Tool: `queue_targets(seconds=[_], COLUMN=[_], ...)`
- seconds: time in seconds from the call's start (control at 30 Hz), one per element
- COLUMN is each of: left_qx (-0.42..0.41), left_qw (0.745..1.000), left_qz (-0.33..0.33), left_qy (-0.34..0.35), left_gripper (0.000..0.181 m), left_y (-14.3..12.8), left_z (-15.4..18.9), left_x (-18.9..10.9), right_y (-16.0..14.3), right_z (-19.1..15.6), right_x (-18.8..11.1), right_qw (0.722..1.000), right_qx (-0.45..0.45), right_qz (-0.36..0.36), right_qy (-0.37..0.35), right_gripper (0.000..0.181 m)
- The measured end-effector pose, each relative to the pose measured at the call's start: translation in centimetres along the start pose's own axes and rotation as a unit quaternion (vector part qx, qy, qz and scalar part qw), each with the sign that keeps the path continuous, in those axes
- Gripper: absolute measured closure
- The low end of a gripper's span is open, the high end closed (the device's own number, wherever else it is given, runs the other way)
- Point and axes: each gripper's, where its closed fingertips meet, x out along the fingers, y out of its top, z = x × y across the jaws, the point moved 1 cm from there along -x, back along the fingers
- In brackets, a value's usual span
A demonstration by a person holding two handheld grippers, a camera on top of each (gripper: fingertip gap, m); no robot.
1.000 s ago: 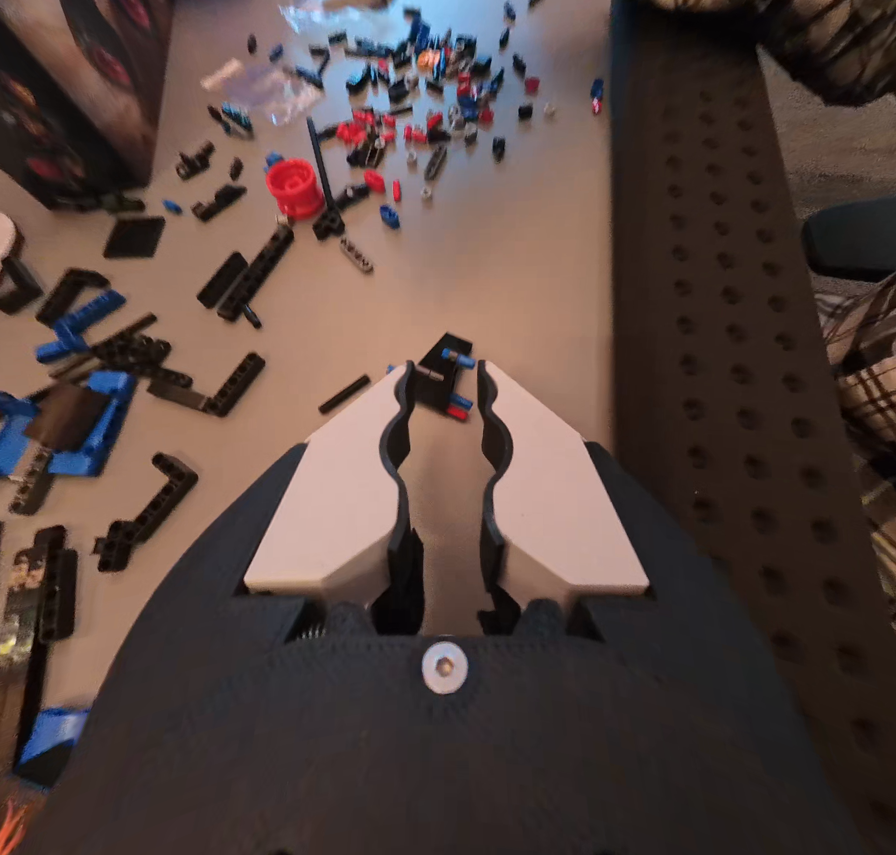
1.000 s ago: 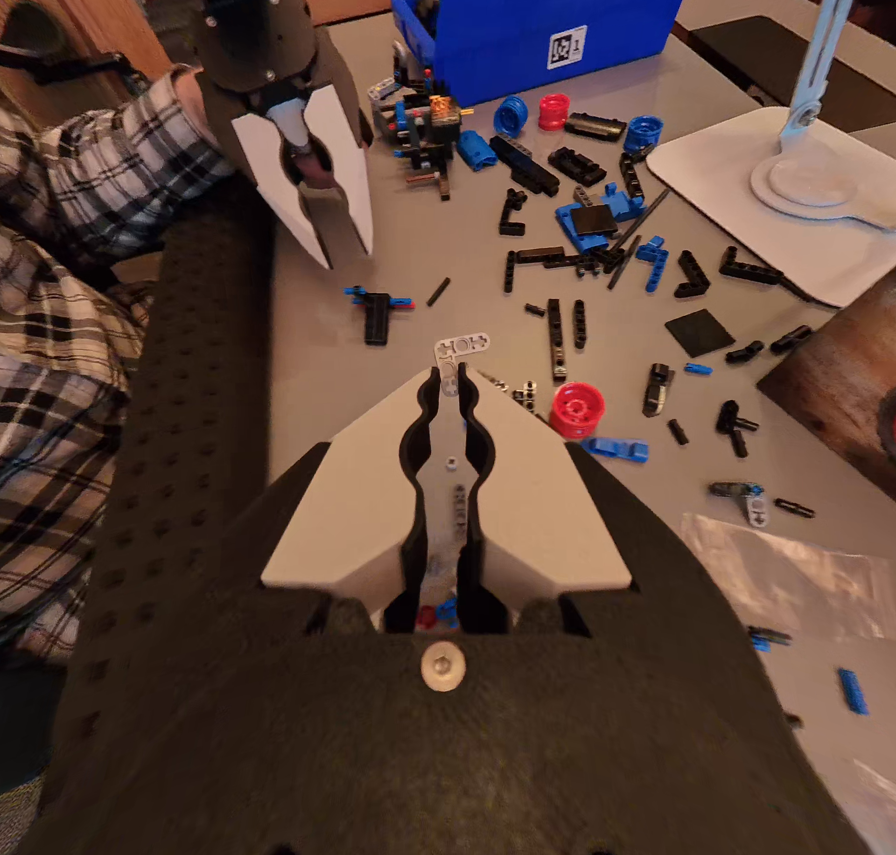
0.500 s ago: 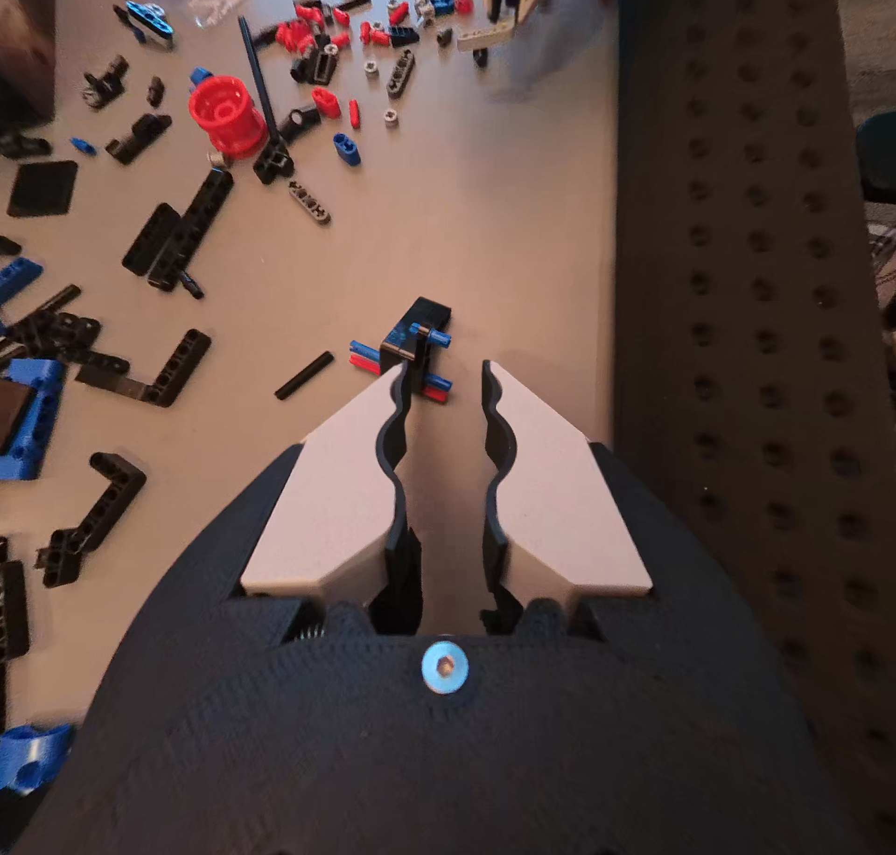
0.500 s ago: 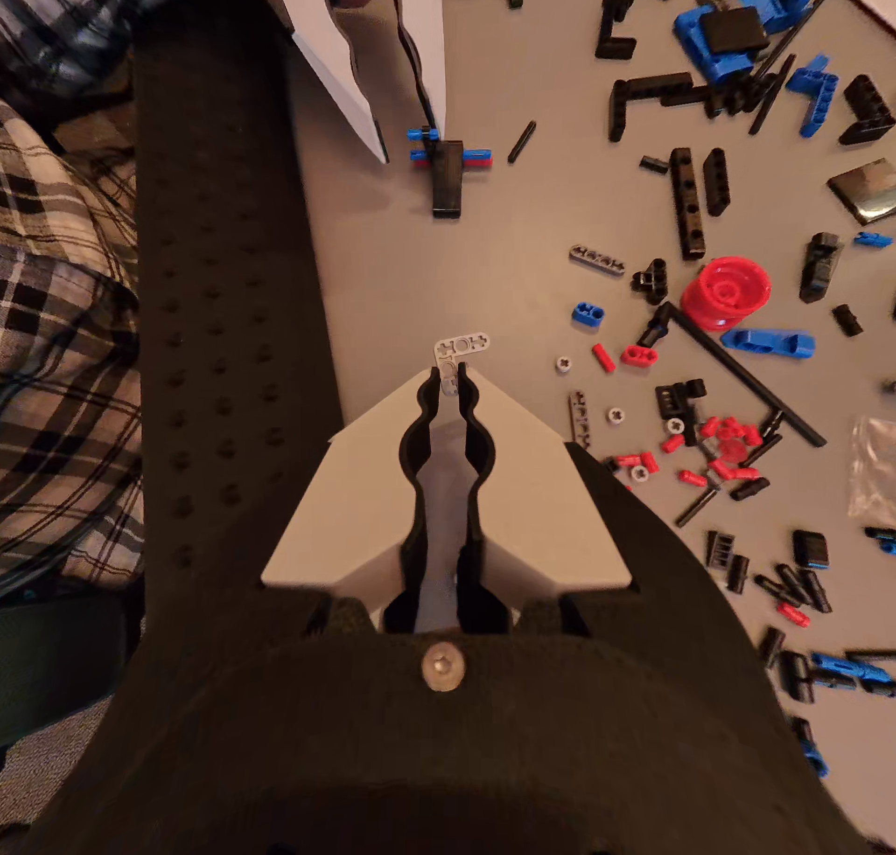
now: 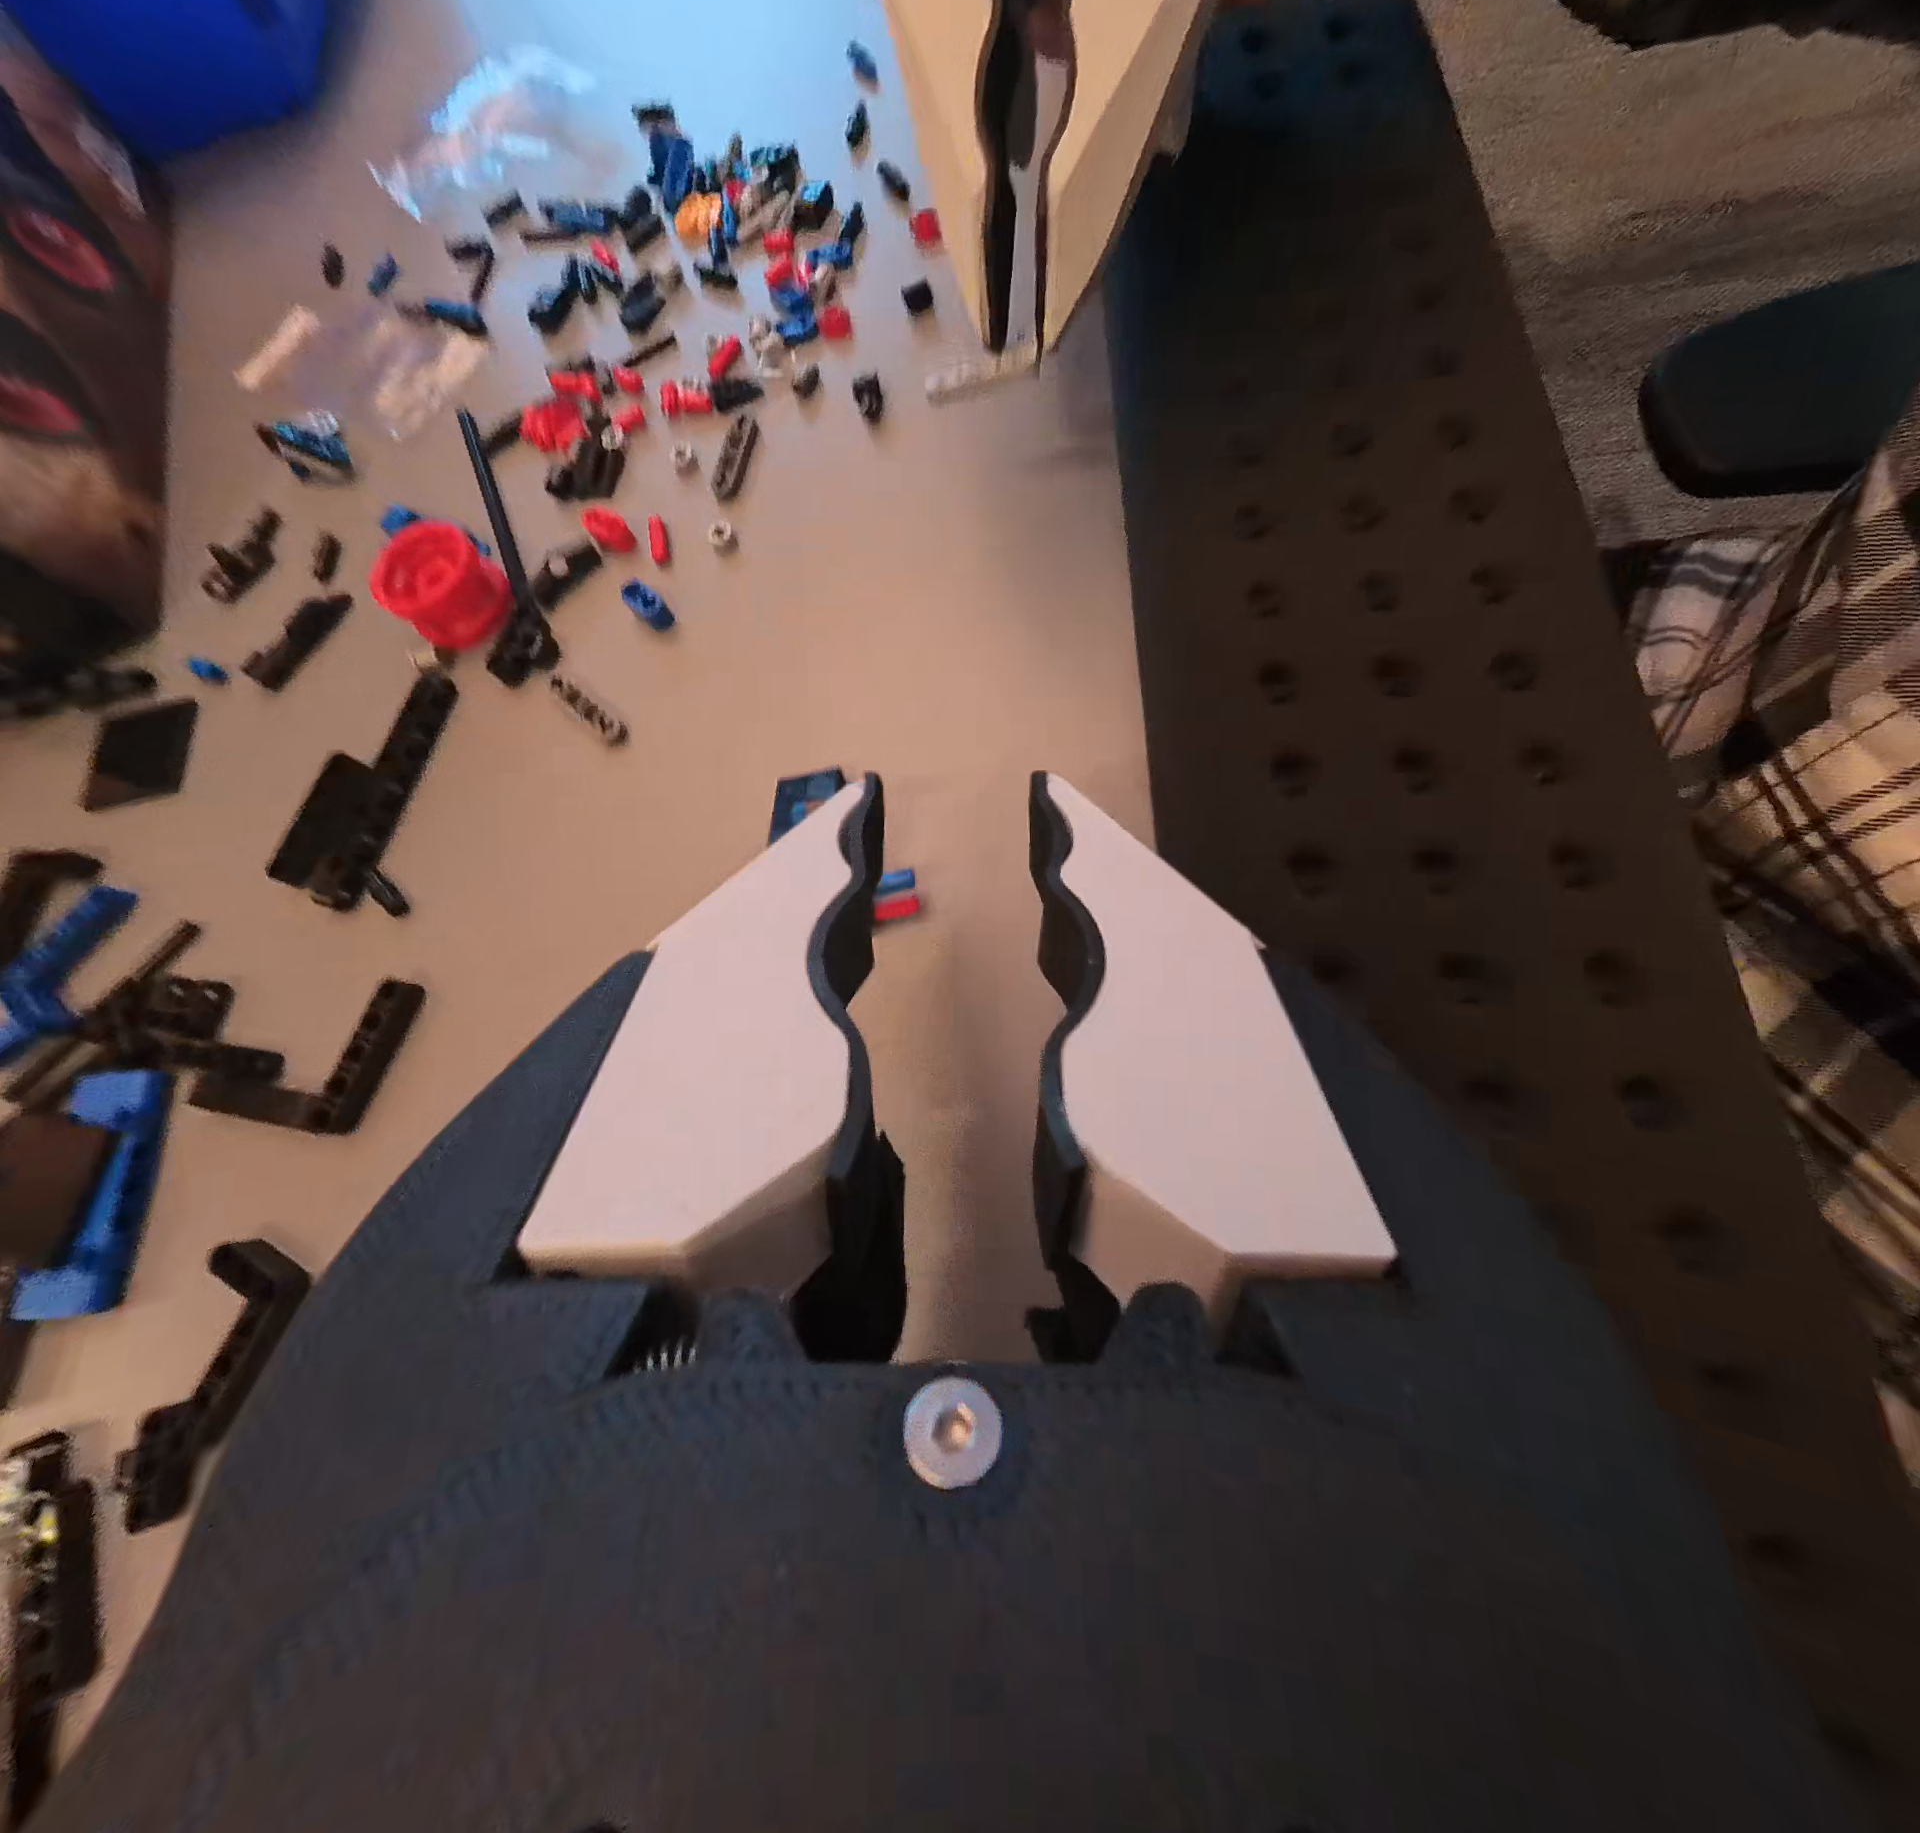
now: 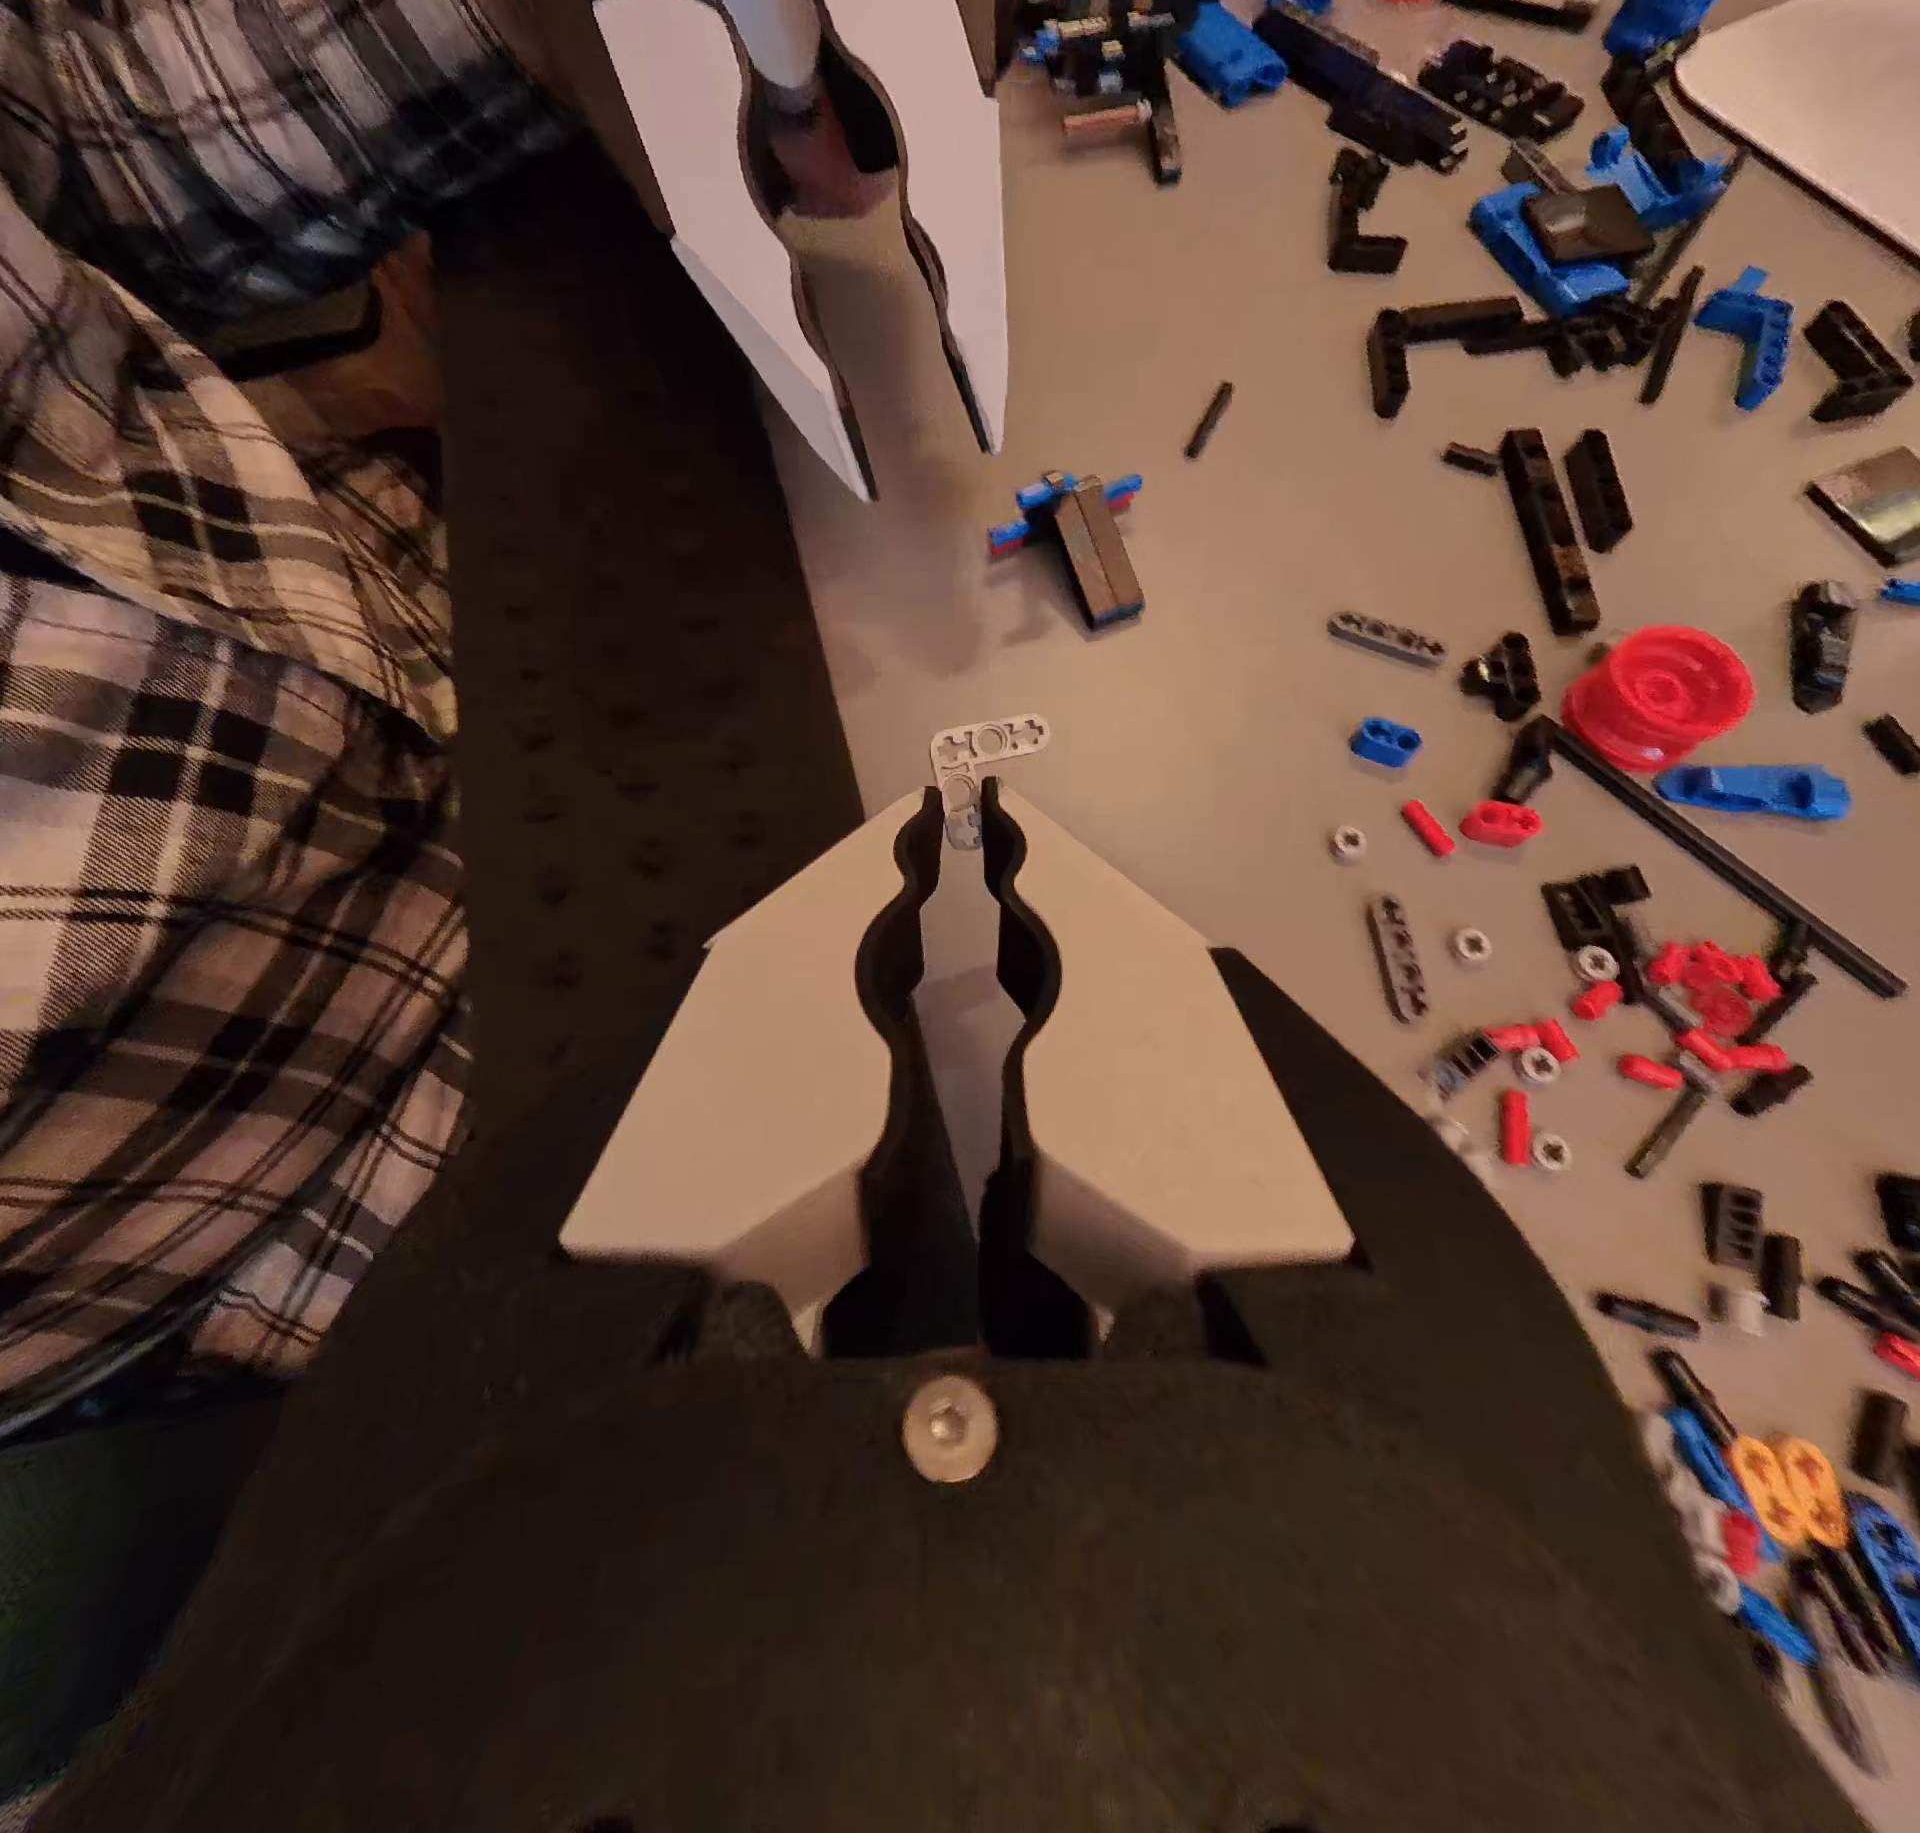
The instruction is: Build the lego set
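Two tongs are working here: the left tongs (image 5: 954,796) are hanging parted and empty, now shifted so the small black sub-assembly (image 6: 1086,547) (blue and red pins through it) is lying just off their left fingertip rather than between them, so its pickup is not yet made. The right tongs (image 6: 964,791) are still pinching a grey L-shaped piece (image 6: 982,760). The sub-assembly is lying flat on the bench (image 6: 1195,640), its long axis running toward the right tongs.
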Motion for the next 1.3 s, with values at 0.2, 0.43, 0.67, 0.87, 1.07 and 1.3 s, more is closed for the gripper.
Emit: queue_targets(seconds=[0.2,0.43,0.67,0.87,1.07,1.3], left_qx=[0.058,0.038,0.028,0.026,0.023,0.001], left_qw=[0.998,0.999,0.999,0.999,0.999,0.997], left_qz=[-0.01,-0.012,-0.01,-0.014,-0.012,-0.002], left_qy=[0.024,0.034,0.042,0.045,0.044,0.074], left_gripper=[0.157,0.161,0.162,0.163,0.163,0.161], left_y=[0.6,0.0,-0.4,-0.6,-0.5,-0.5], left_z=[0.7,-0.2,-0.9,-1.1,-1.3,-2.7], left_x=[0.9,0.7,0.6,0.7,0.8,0.1], right_y=[0.6,-1.4,-0.5,-3.0,-3.3,-0.7], right_z=[0.7,5.3,20.0,25.5,25.9,23.6], right_x=[1.7,3.2,-0.3,0.7,1.6,0.2], right_qw=[1.0,0.995,0.97,0.957,0.961,0.965], right_qx=[0.025,0.015,0.015,-0.001,0.001,-0.025], right_qz=[0.002,-0.085,-0.1,-0.178,-0.176,-0.14], right_qy=[-0.002,-0.054,-0.219,-0.229,-0.214,-0.221], right_gripper=[0.176,0.159,0.161,0.166,0.176,0.176])
